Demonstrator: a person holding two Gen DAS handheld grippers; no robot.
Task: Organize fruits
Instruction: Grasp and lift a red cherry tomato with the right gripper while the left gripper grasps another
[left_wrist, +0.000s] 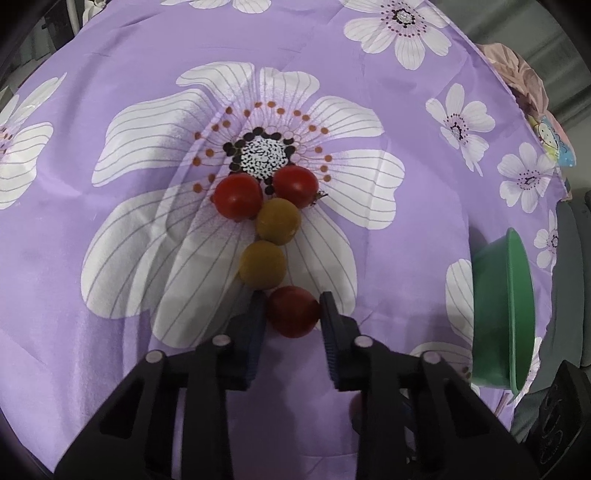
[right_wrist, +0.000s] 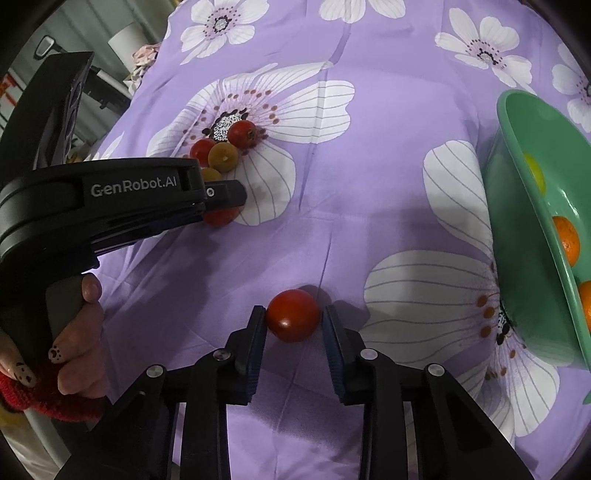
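Left claw: your left gripper (left_wrist: 293, 314) pinches a dark red cherry tomato (left_wrist: 293, 312), nearest of the cluster on the purple flowered cloth (left_wrist: 110, 258).
Right claw: your right gripper (right_wrist: 293, 317) pinches a lone red cherry tomato (right_wrist: 293, 315), left of the green plastic bowl (right_wrist: 517, 221).

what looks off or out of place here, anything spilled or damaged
Nothing is spilled or damaged. One red tomato lies alone on the purple cloth, apart from the tomato cluster, and the right claw grips it. The green bowl holds other fruit.
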